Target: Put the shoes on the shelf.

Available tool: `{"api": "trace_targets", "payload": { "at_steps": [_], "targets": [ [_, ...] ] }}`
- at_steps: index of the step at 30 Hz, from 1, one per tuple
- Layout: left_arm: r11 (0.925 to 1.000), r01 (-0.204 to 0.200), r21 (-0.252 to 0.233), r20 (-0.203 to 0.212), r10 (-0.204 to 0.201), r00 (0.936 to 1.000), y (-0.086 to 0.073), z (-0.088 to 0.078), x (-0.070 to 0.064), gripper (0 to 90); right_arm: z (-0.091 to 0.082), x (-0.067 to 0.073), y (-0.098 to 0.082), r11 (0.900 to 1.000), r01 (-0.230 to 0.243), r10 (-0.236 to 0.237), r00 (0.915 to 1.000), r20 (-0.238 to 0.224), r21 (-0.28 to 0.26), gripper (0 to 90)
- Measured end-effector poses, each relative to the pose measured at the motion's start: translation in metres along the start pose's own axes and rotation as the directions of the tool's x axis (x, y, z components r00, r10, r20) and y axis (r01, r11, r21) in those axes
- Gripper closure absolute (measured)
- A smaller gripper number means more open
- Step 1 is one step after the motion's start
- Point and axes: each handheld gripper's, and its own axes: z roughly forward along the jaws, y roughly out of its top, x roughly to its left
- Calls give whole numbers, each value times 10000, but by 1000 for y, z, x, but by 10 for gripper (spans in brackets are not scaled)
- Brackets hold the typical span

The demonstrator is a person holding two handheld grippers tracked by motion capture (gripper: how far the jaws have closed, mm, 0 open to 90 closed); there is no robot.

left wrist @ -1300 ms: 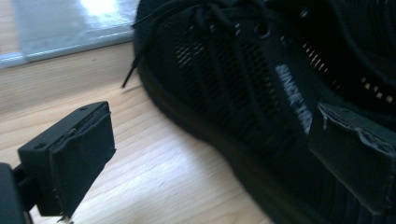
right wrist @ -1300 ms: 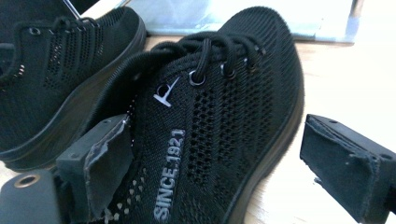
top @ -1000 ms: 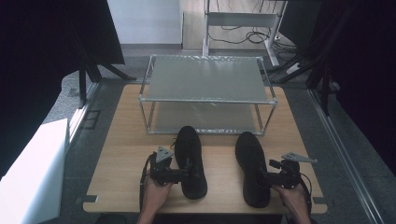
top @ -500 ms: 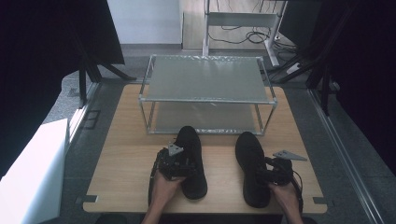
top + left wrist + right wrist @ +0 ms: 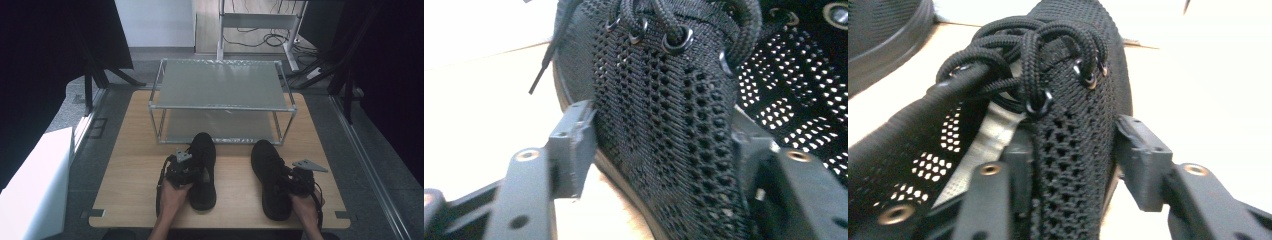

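Two black mesh lace-up shoes lie side by side on the wooden table [image 5: 135, 165], toes toward the rack. My left gripper [image 5: 192, 172] reaches in from the left shoe's [image 5: 202, 147] left side. In the left gripper view its jaws have just been closing, and the left gripper [image 5: 664, 145] pads press on the left shoe's side wall [image 5: 664, 90] below the eyelets. My right gripper [image 5: 291, 182] sits at the right shoe's [image 5: 265, 155] right side. Its jaws have also just been closing; the right gripper [image 5: 1073, 150] clamps the right shoe's laced side wall [image 5: 1073, 65].
A metal two-shelf rack [image 5: 220, 82] stands across the back half of the table, its lower shelf just beyond the shoe toes. Bare wood lies left and right of the shoes. A white panel [image 5: 30, 190] stands off the table's left, and dark curtains hang on both sides.
The left gripper has moved right onto the left shoe, the right gripper left onto the right shoe. Both pairs of jaws have closed on the shoes' sides.
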Motion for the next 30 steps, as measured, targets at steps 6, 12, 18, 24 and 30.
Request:
{"api": "trace_targets", "payload": {
  "at_steps": [6,12,18,24,30],
  "targets": [
    [10000,-23,27,-372,24,9993,0,-4,6,644,-3,0,2,9999,-16,19,9998,188,-145,715],
    [9995,284,-122,-174,-286,9994,-2,-9,17,757,-5,-7,2,9962,-846,840,9960,-302,-183,733],
    [9927,1155,-361,725,-1127,9910,-6,-11,36,797,-5,-11,2,9901,-1393,1376,9874,-777,-179,742],
    [9777,2059,-419,1703,-1960,9657,-9,-12,50,807,-6,-20,2,9608,-2769,2700,9440,-1898,-104,743],
    [9766,2080,-544,1927,-1941,9619,-5,-21,48,809,-10,-24,5,9323,-3611,3390,8941,-2927,-232,741]
  ]
}}
